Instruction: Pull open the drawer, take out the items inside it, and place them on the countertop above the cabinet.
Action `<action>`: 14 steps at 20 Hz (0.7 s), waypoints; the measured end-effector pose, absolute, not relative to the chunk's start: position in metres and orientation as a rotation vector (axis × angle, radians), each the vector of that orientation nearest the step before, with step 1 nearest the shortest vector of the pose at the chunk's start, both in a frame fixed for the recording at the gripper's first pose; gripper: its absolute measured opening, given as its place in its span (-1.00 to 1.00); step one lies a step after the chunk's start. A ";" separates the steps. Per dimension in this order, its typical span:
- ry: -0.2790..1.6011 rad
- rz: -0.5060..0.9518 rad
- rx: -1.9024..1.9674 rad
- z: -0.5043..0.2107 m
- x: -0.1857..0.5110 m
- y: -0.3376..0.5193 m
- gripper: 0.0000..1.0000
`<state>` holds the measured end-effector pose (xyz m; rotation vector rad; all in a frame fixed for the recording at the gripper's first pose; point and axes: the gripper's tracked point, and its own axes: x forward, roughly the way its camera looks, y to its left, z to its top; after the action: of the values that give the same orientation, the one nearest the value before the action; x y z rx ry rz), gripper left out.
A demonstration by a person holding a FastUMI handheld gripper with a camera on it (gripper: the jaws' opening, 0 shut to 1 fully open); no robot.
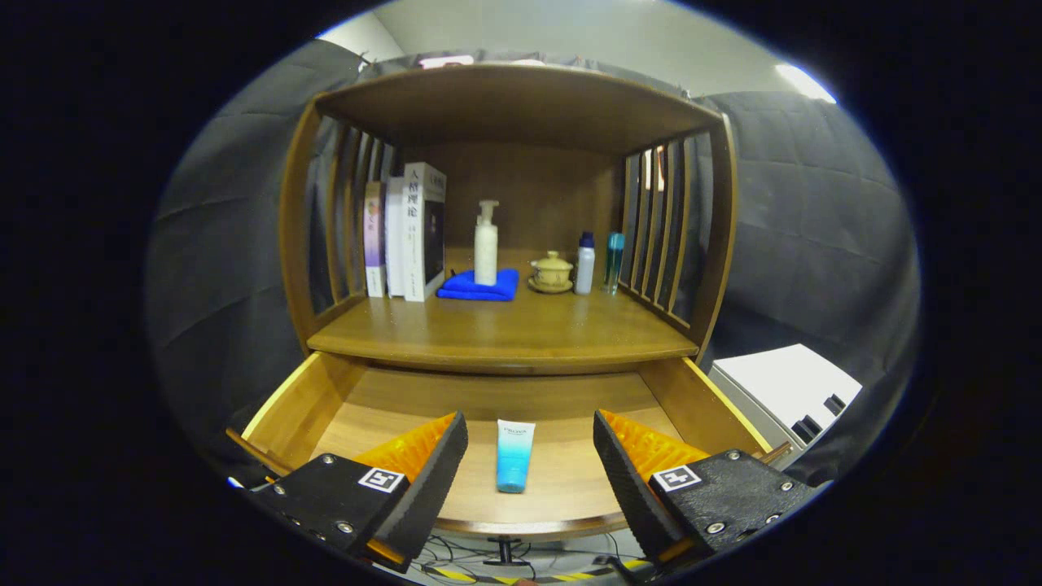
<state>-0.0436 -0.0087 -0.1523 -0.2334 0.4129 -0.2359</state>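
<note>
While the wooden drawer (326, 403) stands pulled open below the cabinet's countertop, the gripper view lists as follows. Gripper (529, 464): fingers spread wide, holding nothing, poised above the drawer's front part. Task item: one small squeeze tube, white at the far end shading to blue at the cap end (514, 456), lying flat on the drawer floor between the two fingers and nearly centred in the gap, touching neither. Its long axis runs front to back, roughly parallel to the fingers, cap end towards the drawer's front edge; judged so, a straight descent would bring the fingers to either long side of it. No other item can be made out in the visible part of the drawer. Desk, meaning the brown wooden countertop (505, 334) just above and beyond the drawer: bare along its front strip, which looks the likely place for the tube. Further back on it: upright books (407, 232), a white pump bottle (486, 244) standing on a folded blue cloth (480, 286), a small lidded ceramic cup on a saucer (552, 271), a white bottle with dark cap (584, 264), a teal bottle (615, 260).
</note>
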 end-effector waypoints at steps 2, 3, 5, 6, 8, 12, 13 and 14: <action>0.473 -0.268 -0.202 -0.160 -0.031 -0.016 0.91; 0.506 -0.273 -0.179 -0.164 -0.025 -0.018 0.90; 0.563 -0.291 -0.140 -0.172 -0.019 -0.023 0.90; 0.588 -0.299 -0.122 -0.177 -0.016 -0.025 0.91; 0.653 -0.324 -0.094 -0.191 -0.014 -0.030 0.90; 0.806 -0.380 -0.045 -0.224 -0.011 -0.036 0.90; 0.853 -0.380 -0.026 -0.233 -0.012 -0.032 0.90; 0.894 -0.389 -0.014 -0.242 -0.014 -0.030 0.90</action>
<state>-0.0143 -0.0304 -0.2420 -0.0142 0.8944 -0.3890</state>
